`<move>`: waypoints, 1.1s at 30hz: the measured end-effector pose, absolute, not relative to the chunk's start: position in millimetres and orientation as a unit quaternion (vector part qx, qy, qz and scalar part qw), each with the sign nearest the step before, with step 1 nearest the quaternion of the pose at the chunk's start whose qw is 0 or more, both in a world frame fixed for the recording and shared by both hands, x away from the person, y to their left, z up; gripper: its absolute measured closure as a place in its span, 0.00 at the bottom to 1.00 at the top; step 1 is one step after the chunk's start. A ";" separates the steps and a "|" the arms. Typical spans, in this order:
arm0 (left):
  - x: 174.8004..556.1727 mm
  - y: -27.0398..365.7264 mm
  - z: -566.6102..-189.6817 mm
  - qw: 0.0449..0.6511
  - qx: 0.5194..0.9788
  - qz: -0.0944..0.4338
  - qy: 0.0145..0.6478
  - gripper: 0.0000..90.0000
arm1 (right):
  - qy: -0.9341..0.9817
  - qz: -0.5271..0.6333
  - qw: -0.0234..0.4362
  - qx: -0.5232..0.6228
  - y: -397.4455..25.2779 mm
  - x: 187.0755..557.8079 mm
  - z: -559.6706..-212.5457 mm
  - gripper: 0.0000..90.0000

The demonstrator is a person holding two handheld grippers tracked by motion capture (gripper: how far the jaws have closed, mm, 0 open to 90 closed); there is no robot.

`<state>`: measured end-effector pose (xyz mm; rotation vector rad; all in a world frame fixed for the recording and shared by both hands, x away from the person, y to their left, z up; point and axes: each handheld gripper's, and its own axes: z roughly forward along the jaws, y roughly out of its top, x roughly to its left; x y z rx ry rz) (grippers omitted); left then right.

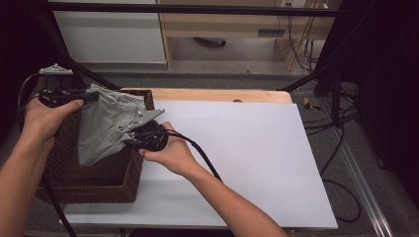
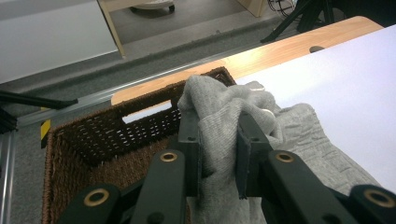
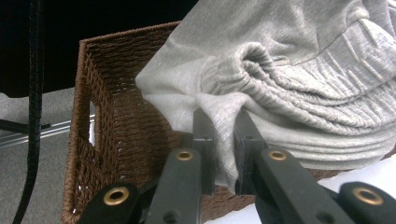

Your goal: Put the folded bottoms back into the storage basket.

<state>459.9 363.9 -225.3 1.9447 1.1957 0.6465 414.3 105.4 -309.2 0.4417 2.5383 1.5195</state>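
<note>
A grey knit garment [image 1: 106, 126] hangs over a brown wicker basket [image 1: 99, 185] at the table's left. My left gripper [image 1: 91, 96] is shut on the garment's upper corner, above the basket's far side. In the left gripper view the cloth [image 2: 219, 135] is pinched between the jaws, with the basket [image 2: 93, 140] below. My right gripper [image 1: 129, 132] is shut on the garment's right edge, beside the basket's right wall. The right gripper view has folded grey cloth [image 3: 289, 79] clamped between the jaws, in front of the basket [image 3: 112, 126].
The basket stands on a white sheet [image 1: 237, 158] that covers most of a wooden table [image 1: 222, 95]. Cables [image 1: 341, 128] lie on the floor to the right. A black cable [image 1: 197, 150] trails from my right gripper over the forearm.
</note>
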 end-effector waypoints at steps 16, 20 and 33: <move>458.4 369.1 -225.8 0.375 0.758 0.252 0.470 0.84 | 0.848 0.505 0.070 0.148 112.2 413.8 -313.6 0.92; 457.8 370.8 -225.5 0.375 0.758 0.253 0.470 0.84 | 0.847 0.506 0.069 0.147 113.3 413.4 -314.8 0.92; 455.6 376.6 -228.2 0.376 0.755 0.252 0.474 0.84 | 0.845 0.508 0.069 0.150 116.9 411.7 -317.6 0.92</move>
